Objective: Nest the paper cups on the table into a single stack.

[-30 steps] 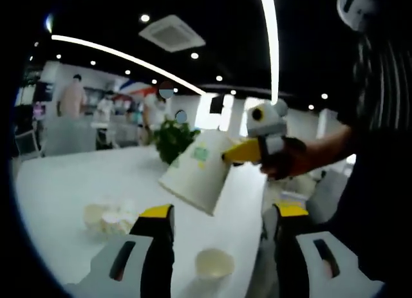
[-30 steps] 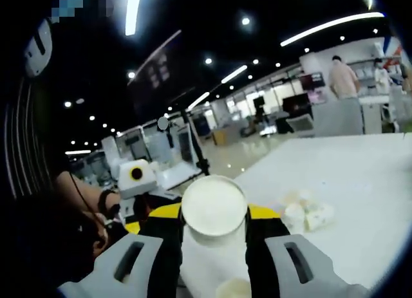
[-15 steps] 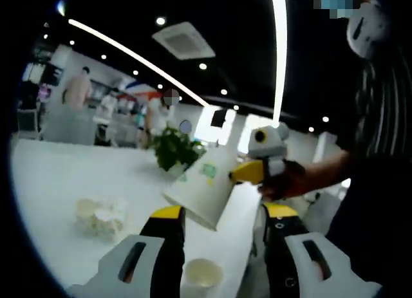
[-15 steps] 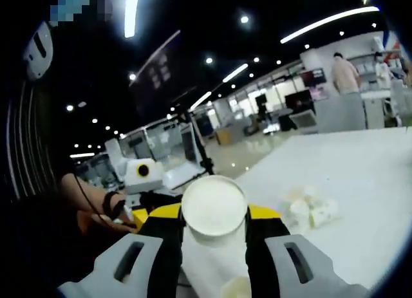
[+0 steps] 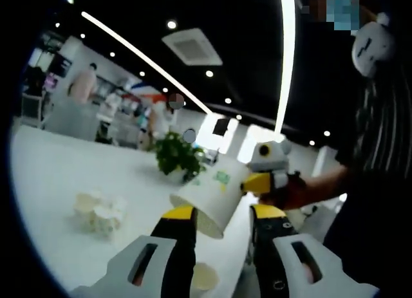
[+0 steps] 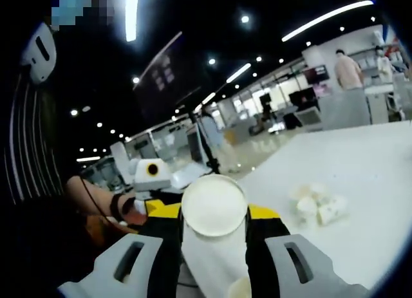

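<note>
Around you is a large open hall with a dark ceiling (image 5: 129, 15), crossed by long bright light strips (image 5: 285, 53) and dotted with round spotlights. A square ceiling vent (image 5: 191, 47) sits overhead. The white surface (image 5: 58, 176) stretches far, a leafy green plant (image 5: 177, 155) at its far edge; a standing person (image 6: 349, 71) and desks lie beyond.

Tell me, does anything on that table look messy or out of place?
Yes. A cluster of small white paper cups lies tumbled on its sides on the white table, instead of standing upright. The right gripper holds a white paper cup.
</note>
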A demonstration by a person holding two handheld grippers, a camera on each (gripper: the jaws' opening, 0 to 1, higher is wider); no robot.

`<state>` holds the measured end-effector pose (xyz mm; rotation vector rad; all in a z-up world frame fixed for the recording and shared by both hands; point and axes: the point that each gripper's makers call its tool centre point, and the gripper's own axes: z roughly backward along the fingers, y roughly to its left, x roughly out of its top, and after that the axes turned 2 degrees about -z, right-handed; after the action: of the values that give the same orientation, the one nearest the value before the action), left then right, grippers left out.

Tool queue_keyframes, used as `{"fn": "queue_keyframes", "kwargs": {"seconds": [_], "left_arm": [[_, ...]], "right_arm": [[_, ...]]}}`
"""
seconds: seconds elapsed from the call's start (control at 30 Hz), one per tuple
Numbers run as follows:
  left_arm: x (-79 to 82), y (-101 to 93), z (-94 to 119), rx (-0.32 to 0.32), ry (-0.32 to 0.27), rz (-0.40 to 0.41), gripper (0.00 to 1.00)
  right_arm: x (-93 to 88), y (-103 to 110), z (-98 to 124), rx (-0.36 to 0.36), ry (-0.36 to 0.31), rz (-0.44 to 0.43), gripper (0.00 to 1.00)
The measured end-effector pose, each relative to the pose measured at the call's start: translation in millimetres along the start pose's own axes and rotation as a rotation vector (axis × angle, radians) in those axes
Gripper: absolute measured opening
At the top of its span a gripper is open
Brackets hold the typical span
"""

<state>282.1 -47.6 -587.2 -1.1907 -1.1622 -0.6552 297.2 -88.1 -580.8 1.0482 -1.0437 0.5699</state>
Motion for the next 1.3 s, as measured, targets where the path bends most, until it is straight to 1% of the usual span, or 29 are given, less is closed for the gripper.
{"fn": "queue_keyframes", "kwargs": {"seconds": [0.1, 0.43, 0.73, 0.93, 1.0, 1.3], "left_arm": [[-0.2, -1.1, 1, -0.011, 0.001, 0.016, 0.27], [1.2, -2.2, 5, -0.019, -0.002, 0.027, 0.23], [3.4, -2.7, 8, -0.028, -0.008, 0.045, 0.15], [7.2, -3.8, 11, -0.036, -0.028, 0.067, 0.1], [8.3, -4.3, 11, -0.037, -0.034, 0.067, 0.1], [7.2, -8.4, 12, -0.057, -0.023, 0.076, 0.08]], "right_arm": [[0.1, 2, 0, 0.009, 0.0, 0.003, 0.34], [-1.5, 5, 3, 0.026, -0.002, -0.001, 0.34], [-3.3, 8, 3, 0.042, -0.001, -0.004, 0.34], [-3.2, 12, 3, 0.061, -0.003, -0.004, 0.34], [-3.2, 13, 4, 0.06, -0.005, -0.002, 0.34], [-7.1, 15, 6, 0.073, -0.002, -0.02, 0.34]]}}
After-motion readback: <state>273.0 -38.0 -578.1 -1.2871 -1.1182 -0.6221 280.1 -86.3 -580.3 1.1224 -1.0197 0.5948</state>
